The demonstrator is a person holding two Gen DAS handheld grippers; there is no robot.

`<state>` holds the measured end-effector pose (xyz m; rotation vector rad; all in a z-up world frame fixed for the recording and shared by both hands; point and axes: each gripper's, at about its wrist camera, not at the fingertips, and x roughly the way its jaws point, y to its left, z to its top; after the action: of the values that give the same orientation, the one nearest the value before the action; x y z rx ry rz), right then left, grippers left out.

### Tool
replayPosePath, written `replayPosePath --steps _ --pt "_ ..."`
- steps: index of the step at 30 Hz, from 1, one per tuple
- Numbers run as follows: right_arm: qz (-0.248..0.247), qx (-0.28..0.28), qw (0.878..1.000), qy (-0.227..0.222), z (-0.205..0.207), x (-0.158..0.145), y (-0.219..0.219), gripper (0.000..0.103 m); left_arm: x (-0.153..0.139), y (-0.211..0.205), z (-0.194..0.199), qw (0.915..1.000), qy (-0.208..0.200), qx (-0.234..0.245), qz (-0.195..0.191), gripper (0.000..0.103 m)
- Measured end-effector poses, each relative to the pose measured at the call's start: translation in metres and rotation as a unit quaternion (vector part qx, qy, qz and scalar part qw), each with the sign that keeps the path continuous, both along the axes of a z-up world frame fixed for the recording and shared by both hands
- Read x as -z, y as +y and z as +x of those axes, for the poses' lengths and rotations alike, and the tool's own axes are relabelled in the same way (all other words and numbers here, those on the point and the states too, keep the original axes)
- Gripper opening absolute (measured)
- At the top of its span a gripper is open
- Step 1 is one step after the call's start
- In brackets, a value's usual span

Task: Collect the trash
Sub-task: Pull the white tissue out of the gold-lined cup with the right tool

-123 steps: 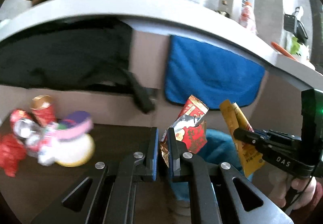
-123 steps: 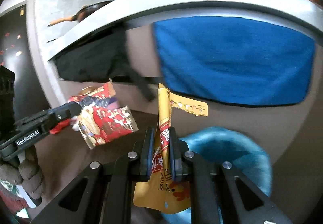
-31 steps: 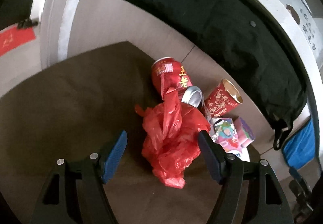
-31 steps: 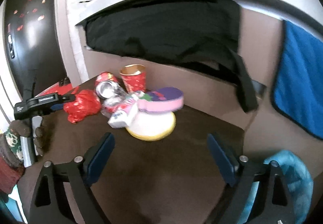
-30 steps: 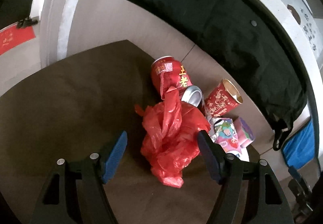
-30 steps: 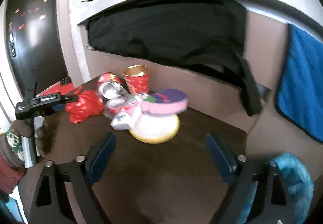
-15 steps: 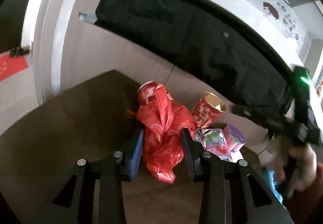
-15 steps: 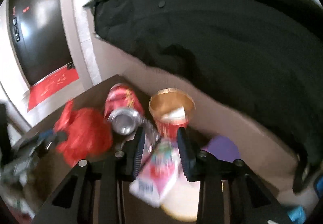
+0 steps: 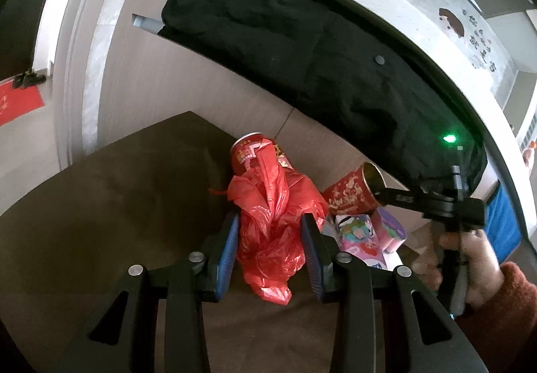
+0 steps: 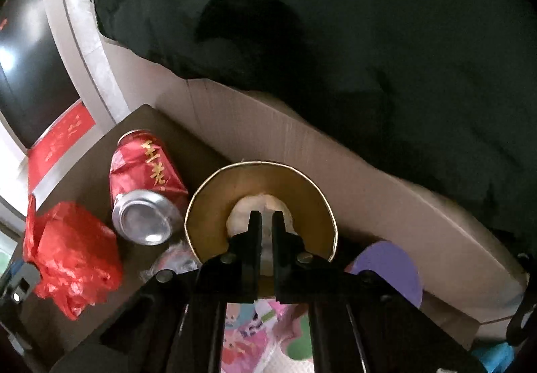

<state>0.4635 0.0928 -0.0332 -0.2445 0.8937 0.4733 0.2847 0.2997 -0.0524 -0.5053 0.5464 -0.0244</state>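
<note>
while the left gripper pinches a crumpled red plastic bag between its blue pads at the centre of the left wrist frame, the right gripper sits with its fingers drawn nearly together on the near rim of a red and gold paper cup at the centre of its own view. a dented red drink can lies left of the cup on the dark brown table, with a pink cartoon-printed wrapper just beside, lower right of the bag.
</note>
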Motion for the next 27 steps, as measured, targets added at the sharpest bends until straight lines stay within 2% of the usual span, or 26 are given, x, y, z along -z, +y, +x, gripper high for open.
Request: replayPosePath --steps 6,10,13,17,18,19,20,24,27 --pt "0.059 -0.018 0.996 -0.060 -0.036 -0.060 -0.026 0.003 -0.003 -0.007 -0.004 0.9997 -0.005 -0.007 0.021 0.038" --pt "0.076 -0.034 0.994 -0.071 -0.058 -0.082 -0.040 0.003 -0.013 -0.016 -0.010 0.9992 -0.018 -0.009 0.034 0.038" --pt "0.080 -0.044 0.994 -0.067 -0.067 -0.081 -0.044 0.003 -0.018 -0.022 -0.011 0.9987 -0.025 -0.013 0.042 0.038" --pt "0.085 -0.061 0.994 -0.040 -0.054 -0.071 -0.035 0.007 -0.012 -0.022 -0.007 0.9994 -0.016 -0.007 0.028 0.038" --pt "0.081 -0.059 0.994 -0.037 -0.046 -0.064 -0.028 0.016 -0.009 -0.021 -0.006 0.9996 -0.013 -0.004 0.026 0.038" --pt "0.075 -0.057 0.995 -0.031 -0.037 -0.058 -0.021 0.033 -0.008 -0.020 -0.005 0.9996 -0.012 -0.002 0.026 0.038" --pt "0.073 -0.056 0.995 -0.028 -0.031 -0.054 -0.017 0.039 -0.006 -0.019 -0.005 0.9996 -0.011 -0.001 0.027 0.038" --pt "0.061 -0.043 0.997 -0.006 0.006 -0.033 0.008 0.041 -0.002 -0.015 -0.004 0.9998 -0.007 0.007 0.015 0.038" --pt "0.052 -0.029 0.998 0.021 0.025 -0.013 0.012 0.035 -0.001 -0.012 -0.004 0.9999 -0.007 0.006 0.013 0.038"
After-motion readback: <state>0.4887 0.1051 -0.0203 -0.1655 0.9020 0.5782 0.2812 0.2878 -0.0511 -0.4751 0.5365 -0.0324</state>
